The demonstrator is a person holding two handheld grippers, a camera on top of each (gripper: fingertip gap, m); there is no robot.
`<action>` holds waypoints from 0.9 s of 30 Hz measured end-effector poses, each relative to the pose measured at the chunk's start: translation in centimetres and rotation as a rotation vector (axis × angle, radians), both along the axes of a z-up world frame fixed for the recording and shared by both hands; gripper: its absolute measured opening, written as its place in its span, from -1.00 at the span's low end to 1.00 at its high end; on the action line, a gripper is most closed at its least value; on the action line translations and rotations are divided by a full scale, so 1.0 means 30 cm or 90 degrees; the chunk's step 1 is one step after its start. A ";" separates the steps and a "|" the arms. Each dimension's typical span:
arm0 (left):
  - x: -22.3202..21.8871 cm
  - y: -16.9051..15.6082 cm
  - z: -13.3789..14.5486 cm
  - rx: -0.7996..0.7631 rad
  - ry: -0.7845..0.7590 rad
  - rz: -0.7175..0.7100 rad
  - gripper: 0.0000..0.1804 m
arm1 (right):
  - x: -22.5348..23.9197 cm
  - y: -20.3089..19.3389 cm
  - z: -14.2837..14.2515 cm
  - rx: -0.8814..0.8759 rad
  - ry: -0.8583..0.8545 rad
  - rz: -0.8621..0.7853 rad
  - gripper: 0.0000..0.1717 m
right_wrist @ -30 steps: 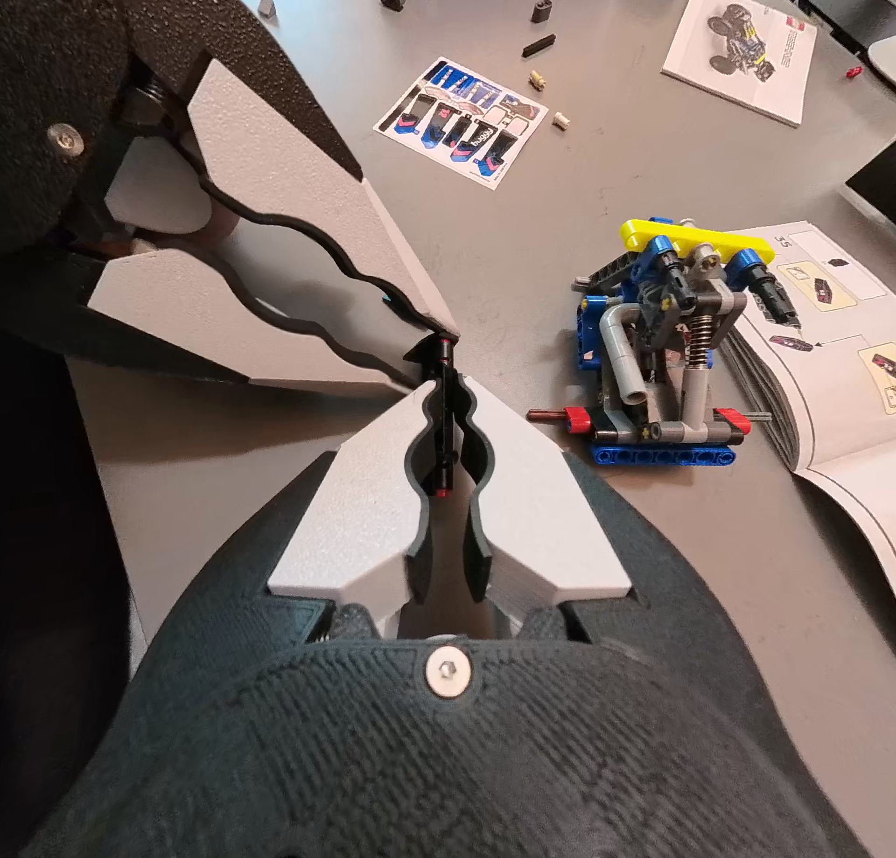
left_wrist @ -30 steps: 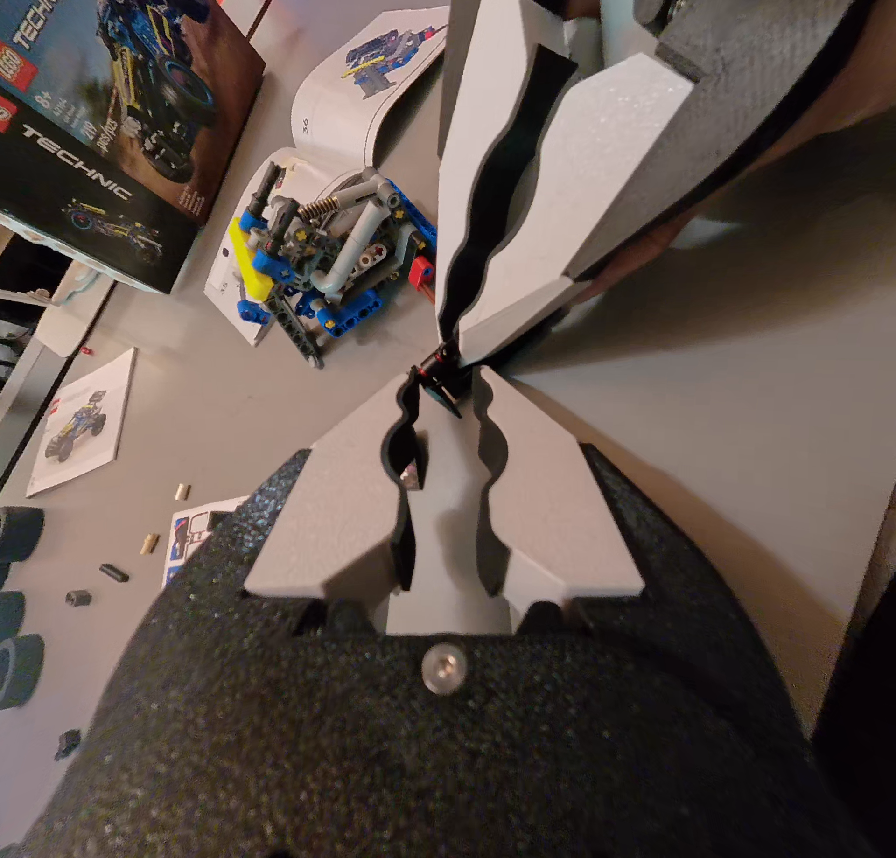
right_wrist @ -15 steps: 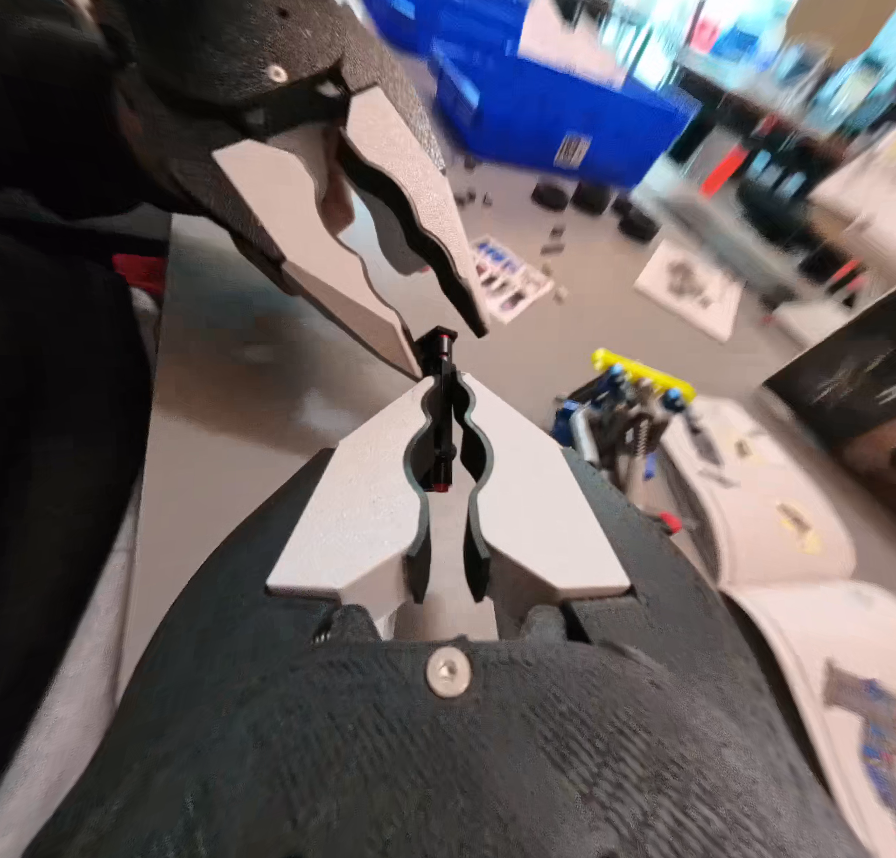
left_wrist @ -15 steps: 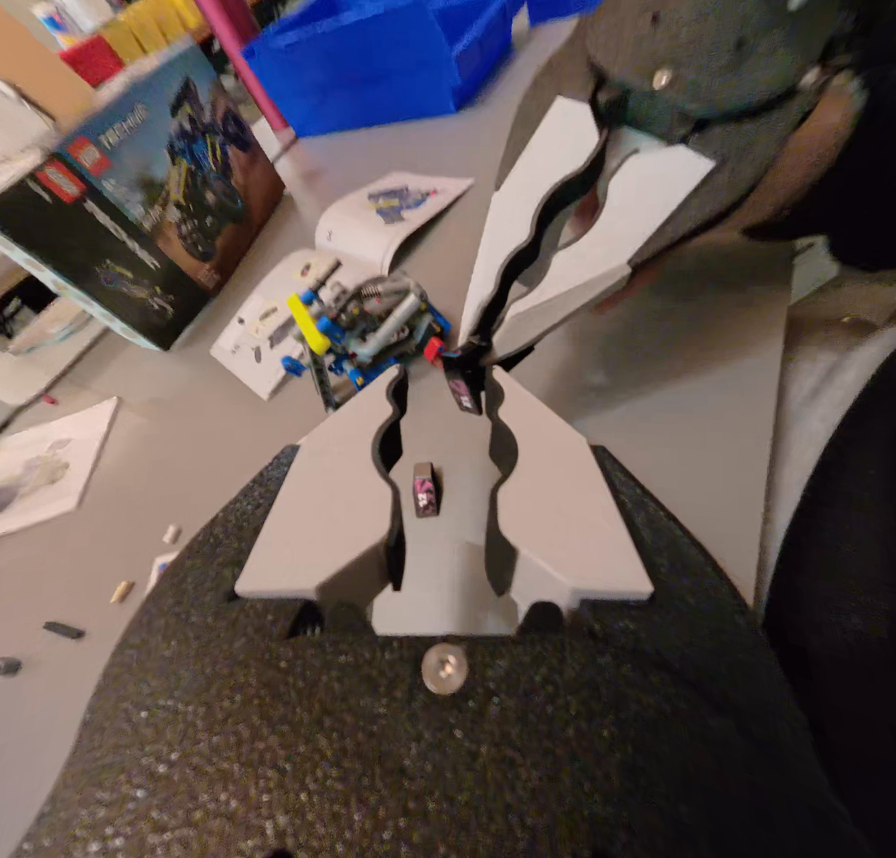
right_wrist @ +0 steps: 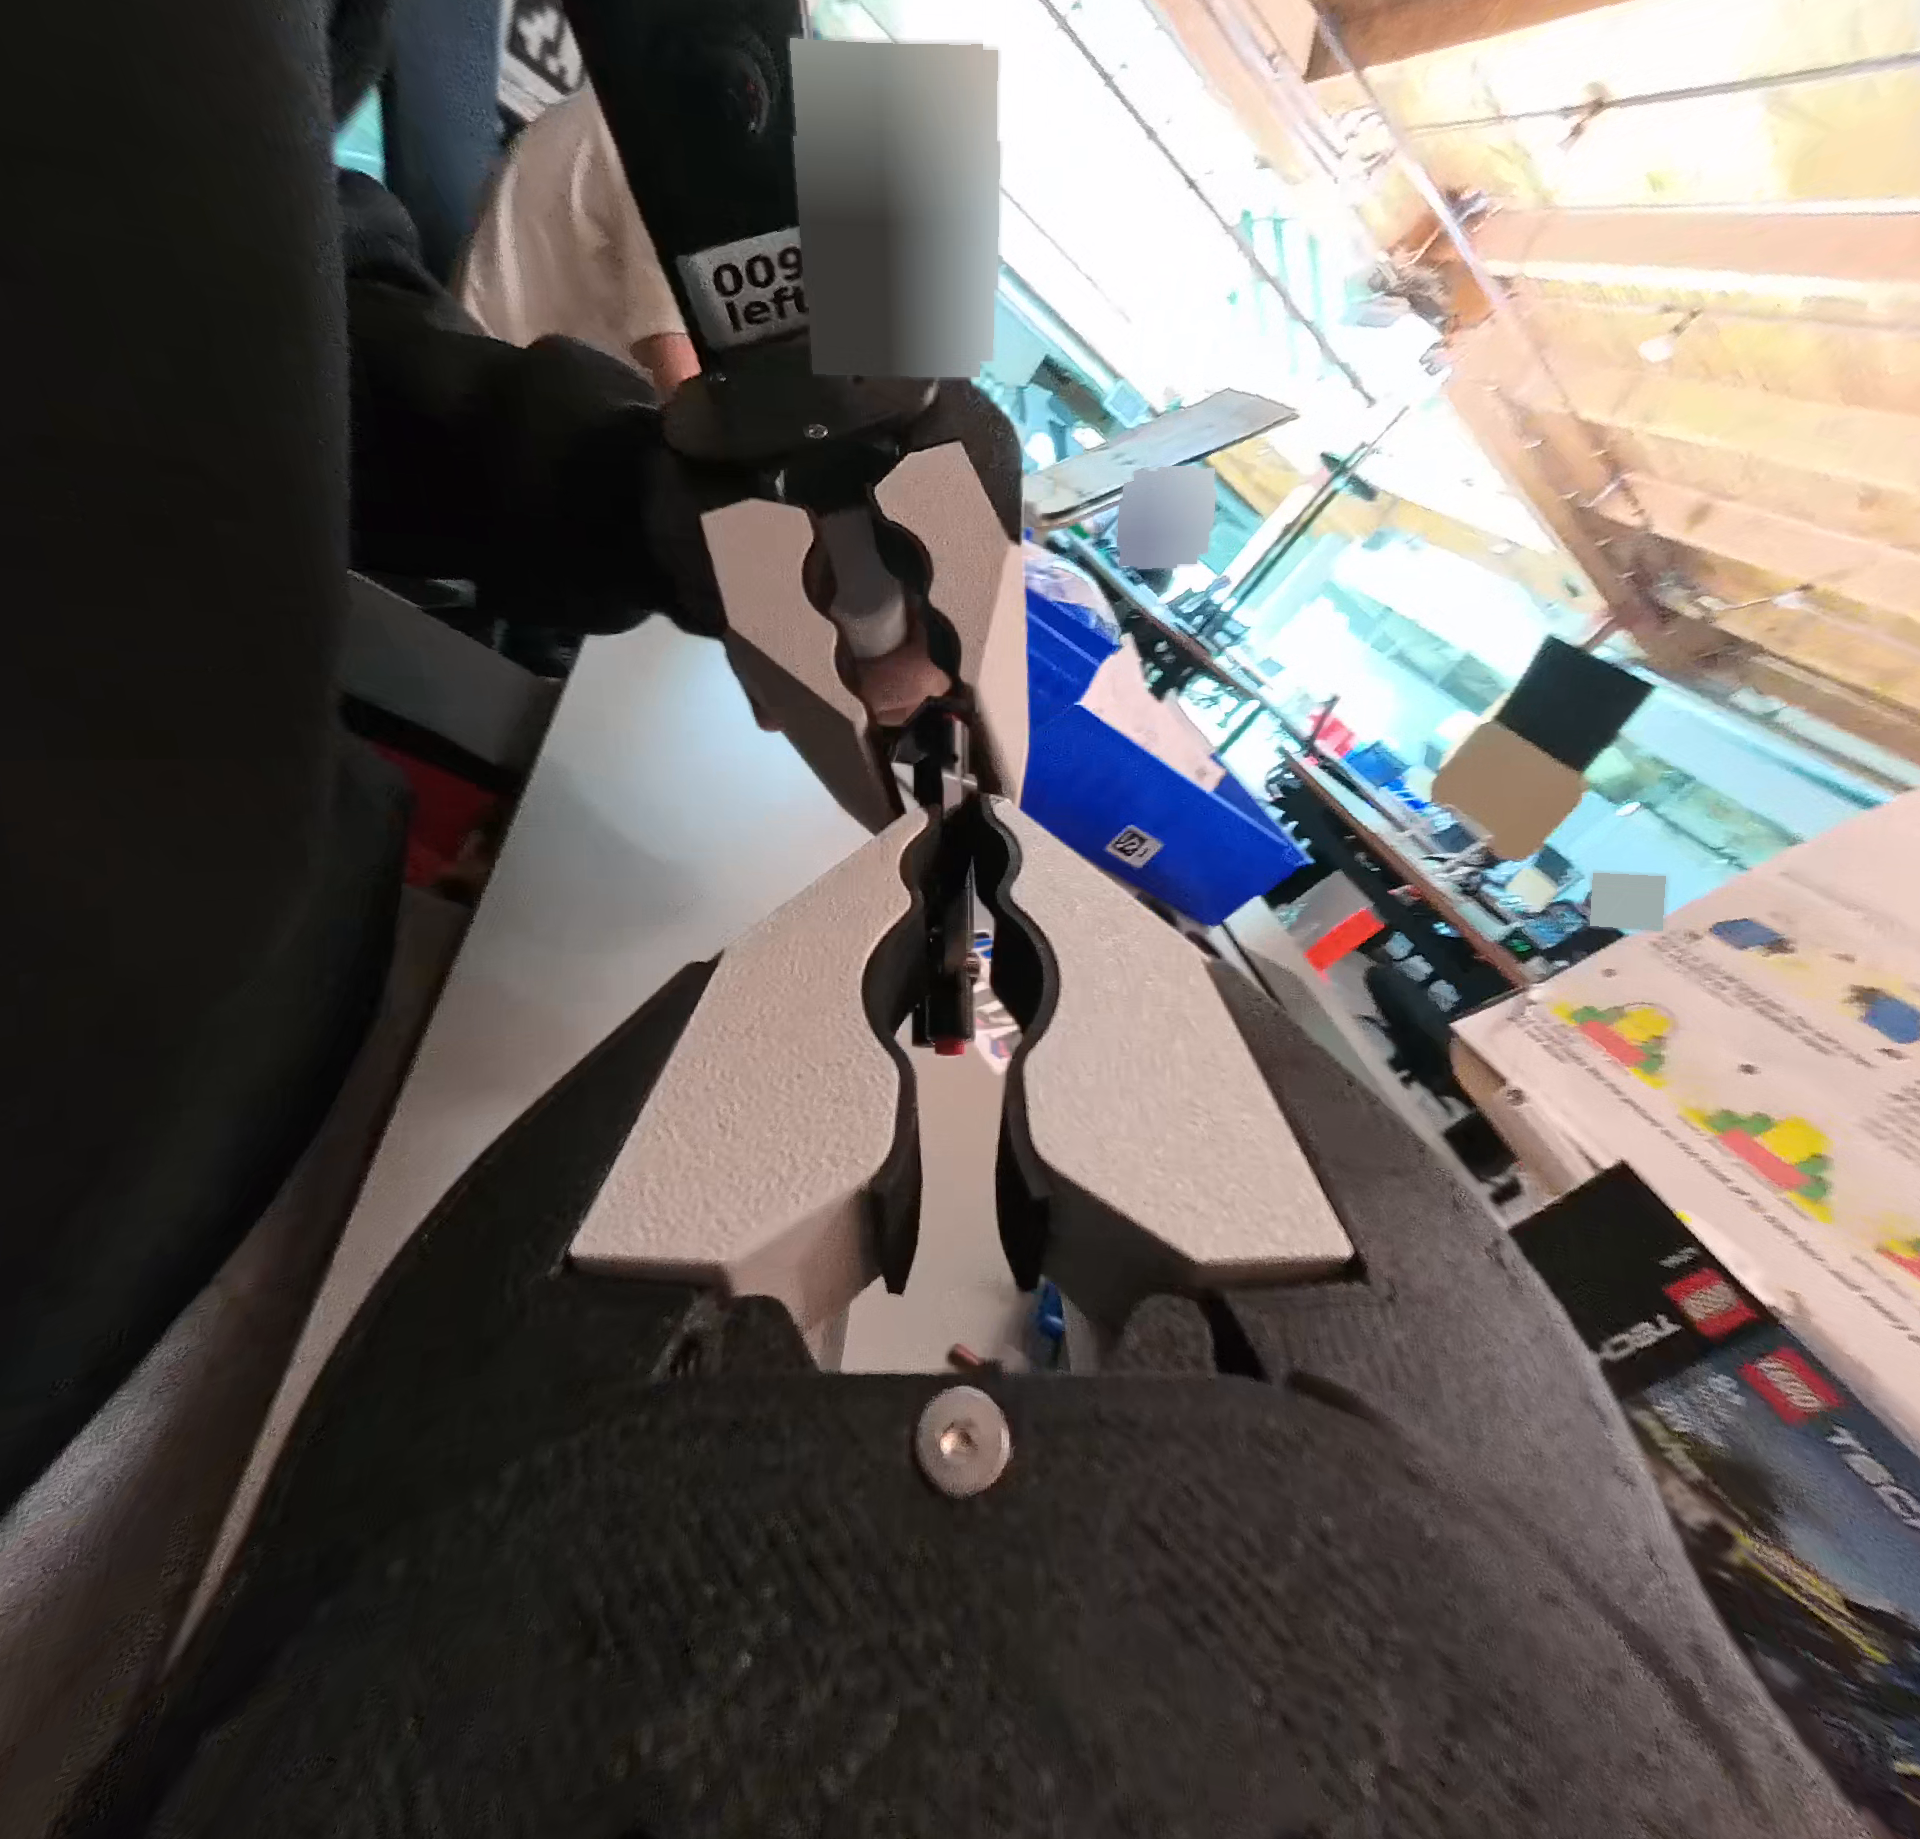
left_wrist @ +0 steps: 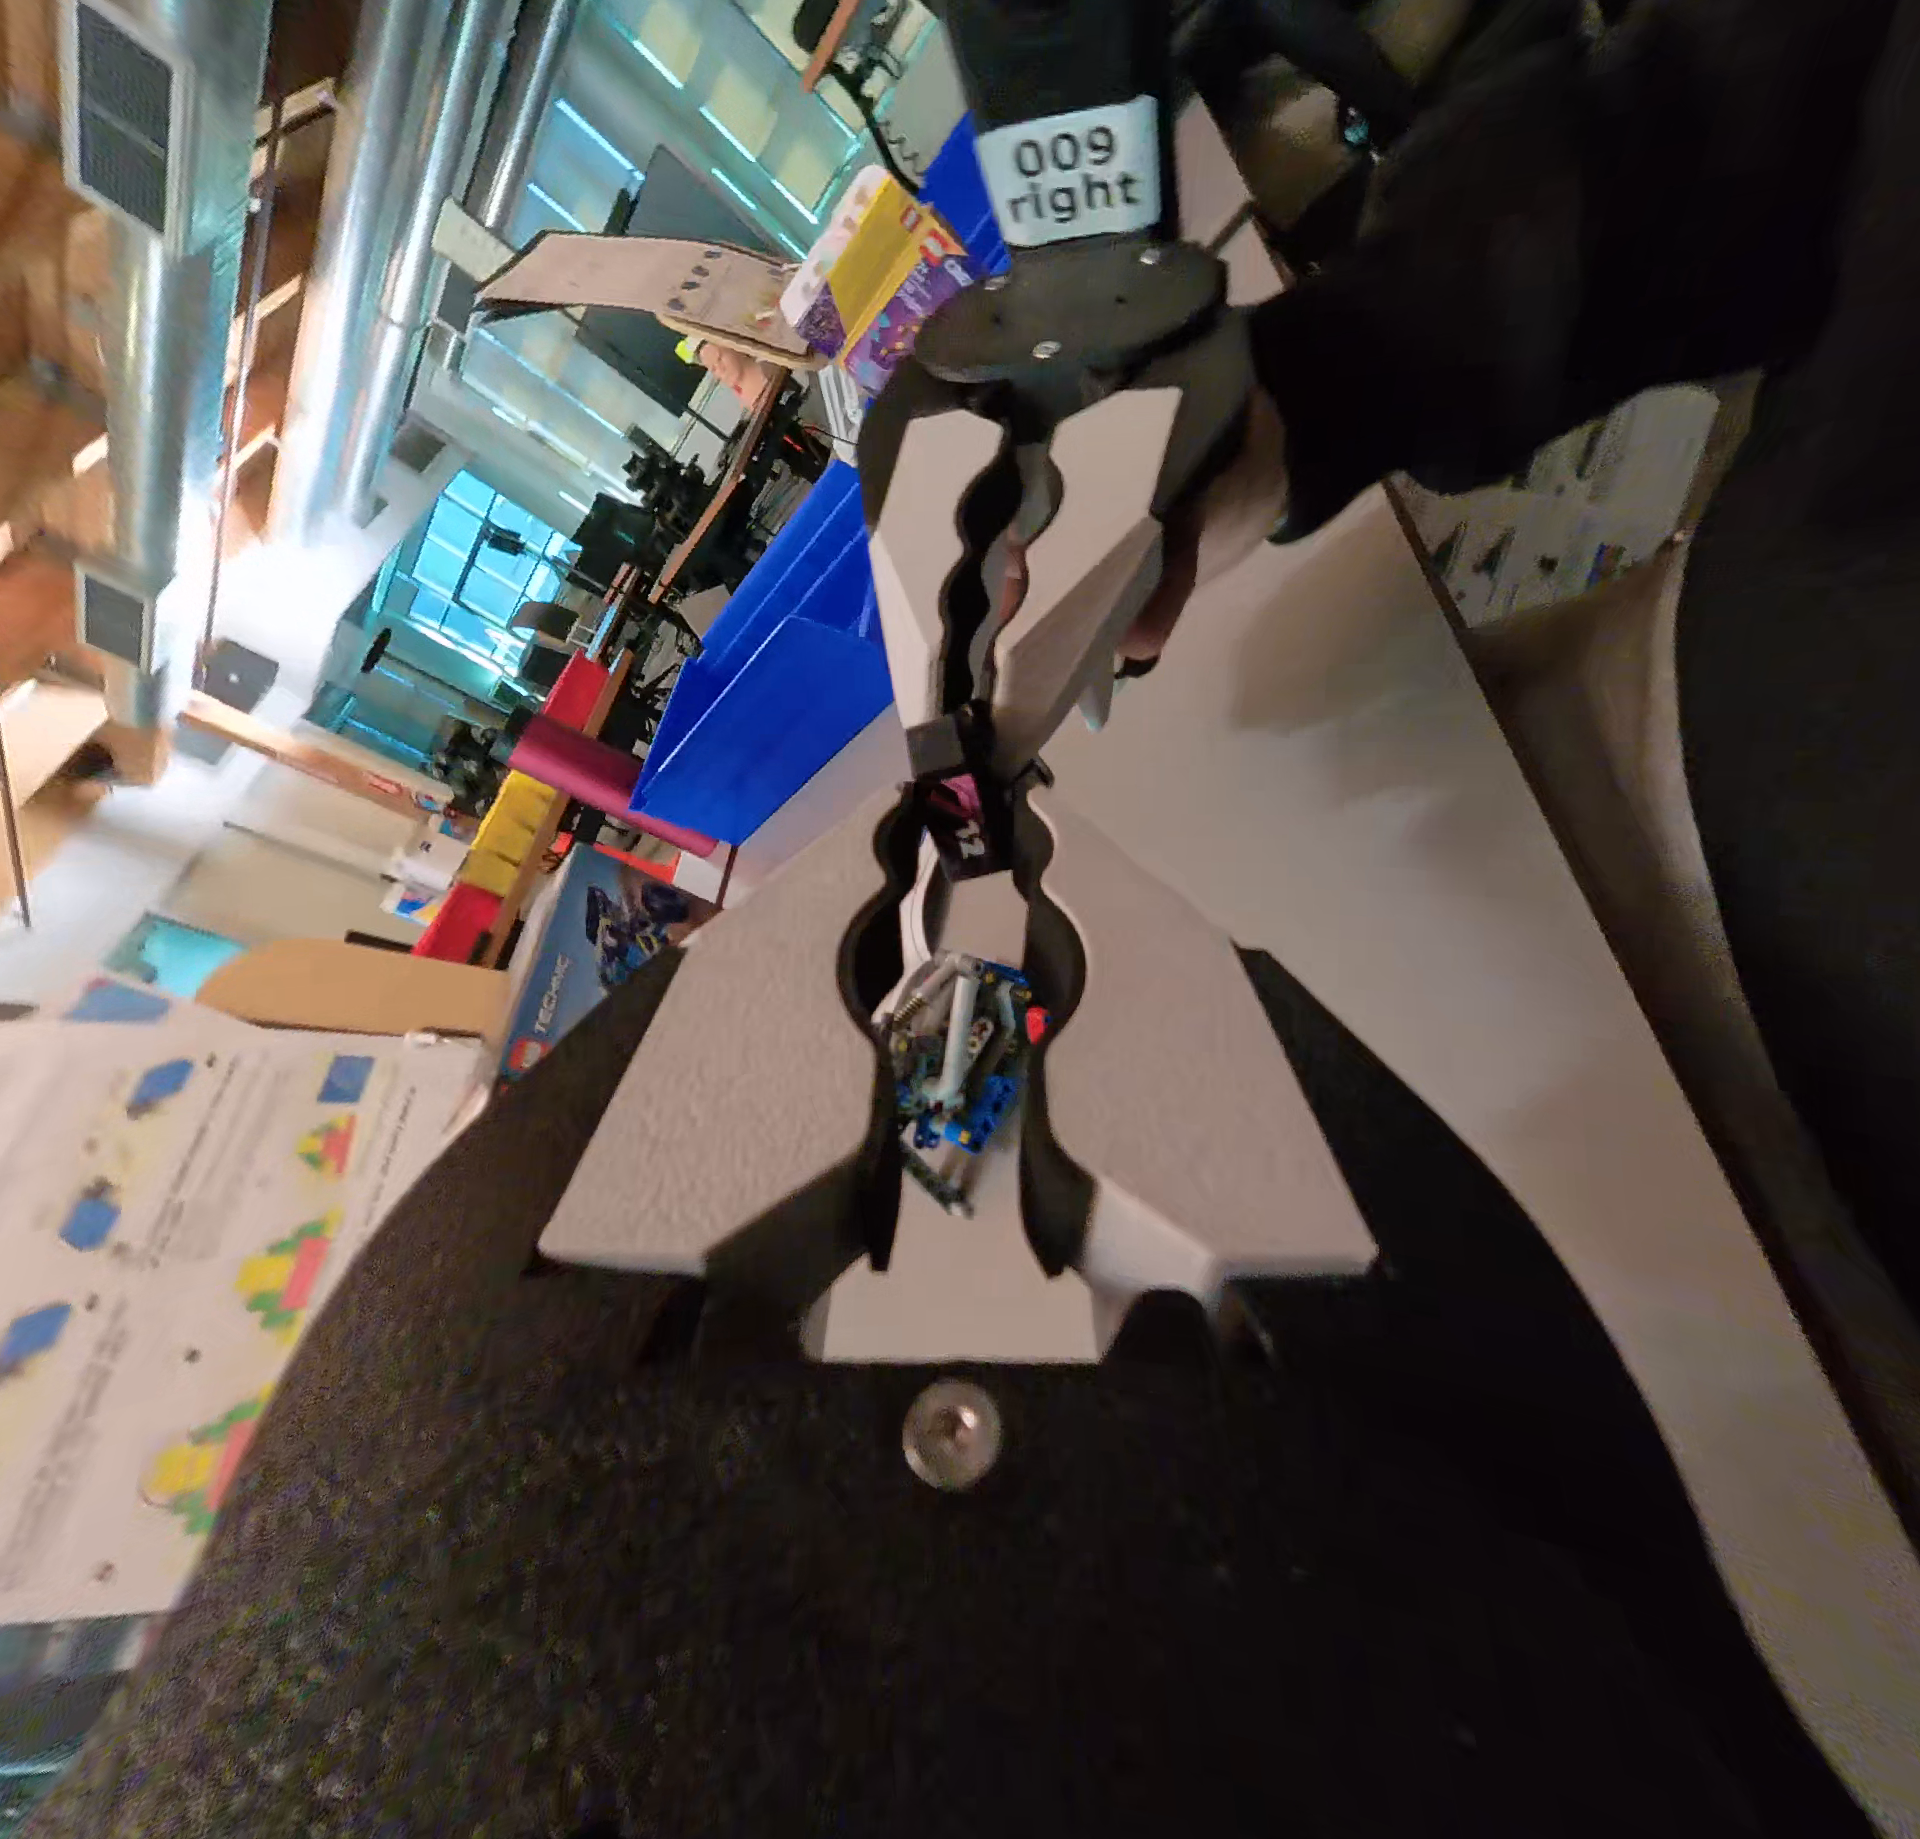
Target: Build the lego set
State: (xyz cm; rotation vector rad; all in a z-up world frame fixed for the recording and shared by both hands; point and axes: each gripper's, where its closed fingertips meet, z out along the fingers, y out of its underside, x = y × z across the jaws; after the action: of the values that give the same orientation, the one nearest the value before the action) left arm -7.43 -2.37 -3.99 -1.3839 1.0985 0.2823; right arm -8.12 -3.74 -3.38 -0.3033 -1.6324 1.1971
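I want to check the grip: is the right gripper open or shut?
Shut. In its own view the right gripper has both fingertips pressed on a thin black piece.

This looks like a large open workshop or lab in an industrial loft. Overhead run shiny metal air ducts [left_wrist: 416, 179] with square vents [left_wrist: 123, 122], beside brick wall and a ceiling of bare wooden beams [right_wrist: 1621, 13]. Tall windows [left_wrist: 488, 563] let in daylight behind rows of workbenches crowded with dark equipment and monitors [left_wrist: 686, 220]. Blue plastic storage bins [left_wrist: 769, 688], with yellow and red ones beyond, sit along a pale grey tabletop [left_wrist: 1299, 802]. Toy building-brick set boxes [left_wrist: 582, 968], a cardboard box [left_wrist: 353, 979], a printed sheet of coloured brick diagrams [left_wrist: 177, 1270] and a partly built brick model [left_wrist: 961, 1062] suggest assembly work done here.
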 end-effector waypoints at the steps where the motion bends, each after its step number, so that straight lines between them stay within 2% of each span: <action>1: 0.003 -0.002 -0.002 0.001 0.021 -0.006 -0.84 | 0.003 -0.002 -0.002 -0.007 -0.014 0.009 -0.97; 4: 0.009 -0.008 -0.021 -0.011 0.071 -0.028 -0.84 | 0.011 -0.009 -0.024 -0.044 -0.067 0.044 -0.95; 8: 0.010 -0.005 -0.051 -0.038 0.076 -0.035 -0.82 | 0.011 -0.005 -0.054 -0.057 -0.111 0.056 -0.96; 15: -0.041 0.021 -0.156 -0.147 0.008 0.034 -0.72 | -0.028 0.050 -0.149 -0.026 -0.190 -0.011 -0.99; 18: -0.027 0.015 -0.189 -0.184 -0.021 0.030 -0.69 | -0.028 0.071 -0.158 -0.032 -0.202 -0.020 -1.00; 20: -0.029 0.025 -0.202 -0.190 -0.033 0.041 -0.70 | -0.029 0.080 -0.171 -0.030 -0.211 -0.024 -1.00; 23: -0.046 0.050 -0.216 -0.191 -0.060 0.066 -0.85 | -0.036 0.091 -0.198 -0.021 -0.223 -0.037 -1.00; 27: -0.051 0.066 -0.242 -0.216 -0.100 0.074 -0.86 | -0.041 0.104 -0.227 -0.005 -0.243 -0.051 -1.00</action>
State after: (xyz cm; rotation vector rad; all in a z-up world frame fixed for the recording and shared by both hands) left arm -8.97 -0.39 -11.24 -1.7435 0.9666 0.0689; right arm -9.35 -0.61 -10.19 -0.6269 -1.9206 1.1322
